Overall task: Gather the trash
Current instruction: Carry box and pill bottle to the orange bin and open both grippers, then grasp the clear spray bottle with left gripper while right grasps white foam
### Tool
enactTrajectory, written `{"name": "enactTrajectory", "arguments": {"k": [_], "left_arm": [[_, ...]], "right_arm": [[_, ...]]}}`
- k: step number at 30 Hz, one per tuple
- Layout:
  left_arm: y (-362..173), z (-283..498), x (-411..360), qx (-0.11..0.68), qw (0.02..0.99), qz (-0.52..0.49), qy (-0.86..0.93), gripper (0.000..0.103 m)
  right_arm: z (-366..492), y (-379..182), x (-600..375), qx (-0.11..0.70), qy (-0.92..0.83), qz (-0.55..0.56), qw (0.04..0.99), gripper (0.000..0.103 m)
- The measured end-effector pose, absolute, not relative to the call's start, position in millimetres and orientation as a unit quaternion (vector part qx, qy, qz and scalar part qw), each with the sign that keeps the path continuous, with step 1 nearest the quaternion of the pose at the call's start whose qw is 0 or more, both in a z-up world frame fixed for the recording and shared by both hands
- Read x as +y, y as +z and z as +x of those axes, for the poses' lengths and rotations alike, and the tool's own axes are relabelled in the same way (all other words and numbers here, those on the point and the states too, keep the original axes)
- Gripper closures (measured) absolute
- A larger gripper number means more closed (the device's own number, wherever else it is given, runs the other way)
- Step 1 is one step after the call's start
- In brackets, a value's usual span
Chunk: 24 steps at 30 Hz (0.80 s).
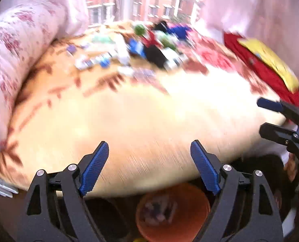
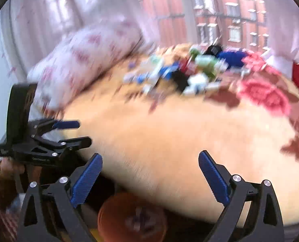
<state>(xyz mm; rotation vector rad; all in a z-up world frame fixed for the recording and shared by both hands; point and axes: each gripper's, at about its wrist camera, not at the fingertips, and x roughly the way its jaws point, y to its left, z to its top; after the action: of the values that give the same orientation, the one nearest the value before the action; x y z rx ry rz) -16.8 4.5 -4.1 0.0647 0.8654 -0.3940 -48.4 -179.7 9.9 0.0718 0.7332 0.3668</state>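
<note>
Both views are motion-blurred. A pile of trash [image 1: 133, 50], small wrappers and boxes in blue, green, white and black, lies at the far side of a bed; it also shows in the right wrist view [image 2: 181, 74]. An orange bin [image 1: 172, 211] with some scraps inside stands on the floor below the bed's near edge, also in the right wrist view [image 2: 132, 217]. My left gripper [image 1: 149, 165] is open and empty above the near edge. My right gripper [image 2: 150, 178] is open and empty. Each gripper shows in the other's view: the right one [image 1: 270, 117], the left one [image 2: 78, 133].
The bed has a cream cover with a red flower pattern [image 2: 264, 92]. A floral pillow [image 1: 18, 46] lies at the left. A red and yellow cloth [image 1: 268, 64] lies at the right. A window with pink curtains [image 1: 129, 0] is behind the bed.
</note>
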Motion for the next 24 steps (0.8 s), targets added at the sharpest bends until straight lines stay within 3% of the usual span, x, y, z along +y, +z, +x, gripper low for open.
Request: {"name": "enactTrajectory", "arguments": {"k": [8,14,24], "left_arm": [[-0.3,77.2,-10.9,0.415,0.889,0.02,-0.193,0.022],[-36.2,151.4,-32.2,0.484,0.852,-0.001,-0.199,0.022],[-56.6,162.0,-53.7,0.478,0.872,-0.055,-0.095,0.022]], "right_arm": [[39.4,7.4,-190.5,0.337,0.117,0.059,0.932,0.009],[77.2,-0.9,-205.5,0.338,0.1,0.1,0.93,0.009],[86.0,-11.3,-198.5,0.337,0.13,0.056,0.931,0.008]]}}
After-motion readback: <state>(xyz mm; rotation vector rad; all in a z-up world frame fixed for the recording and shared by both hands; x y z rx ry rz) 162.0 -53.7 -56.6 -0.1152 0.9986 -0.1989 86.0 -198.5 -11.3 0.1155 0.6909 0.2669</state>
